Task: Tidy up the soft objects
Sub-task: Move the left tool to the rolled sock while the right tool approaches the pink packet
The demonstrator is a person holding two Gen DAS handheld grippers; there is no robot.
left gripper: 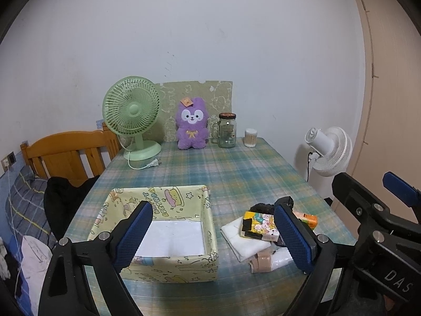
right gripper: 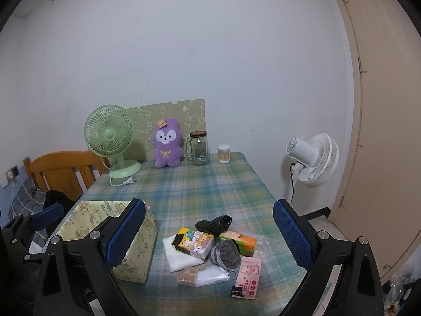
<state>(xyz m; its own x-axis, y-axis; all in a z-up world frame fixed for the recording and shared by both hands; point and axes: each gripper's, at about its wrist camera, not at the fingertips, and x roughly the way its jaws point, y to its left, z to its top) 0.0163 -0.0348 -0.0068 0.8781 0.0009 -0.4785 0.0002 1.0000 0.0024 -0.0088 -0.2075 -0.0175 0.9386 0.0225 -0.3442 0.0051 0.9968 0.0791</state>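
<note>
On the table (left gripper: 236, 173), covered in a blue-green plaid cloth, 2 sets of tongs hover above the near edge, both pointing toward the far wall. Left tongs (left gripper: 213, 237): blue pads spread wide, nothing between them, held level over the gap between the fabric box (left gripper: 168, 266) and the pile of soft objects (right gripper: 210, 247). Right tongs (right gripper: 208, 237): pads likewise parted wide and empty, held above and short of the pile, not touching it. From the left wrist view the right tongs appear at the right edge, beside and slightly ahead of the left pair.

Fabric box: pale yellow with cartoon print, open top, white floor visible, nothing seen inside. It sits at the near left of the table, just beside the pile.

Pile, near right of the table: a cartoon tissue pack (right gripper: 193, 242) lying on a folded white cloth (right gripper: 179, 259); a black fabric item (right gripper: 214, 223) behind it; an orange packet (right gripper: 243, 241); a grey drawstring pouch (right gripper: 227, 255); a pink printed packet (right gripper: 248, 276); a clear-wrapped white bundle with a tan band (right gripper: 205, 276). Items overlap and touch.

Far edge, well apart from the pile: green desk fan (left gripper: 131, 115), purple plush toy (left gripper: 192, 126), glass jar (left gripper: 227, 131), cotton swab tub (left gripper: 250, 137). A white standing fan (left gripper: 329, 152) stands off the table to the right; a wooden chair (left gripper: 68, 155) stands at the left.
</note>
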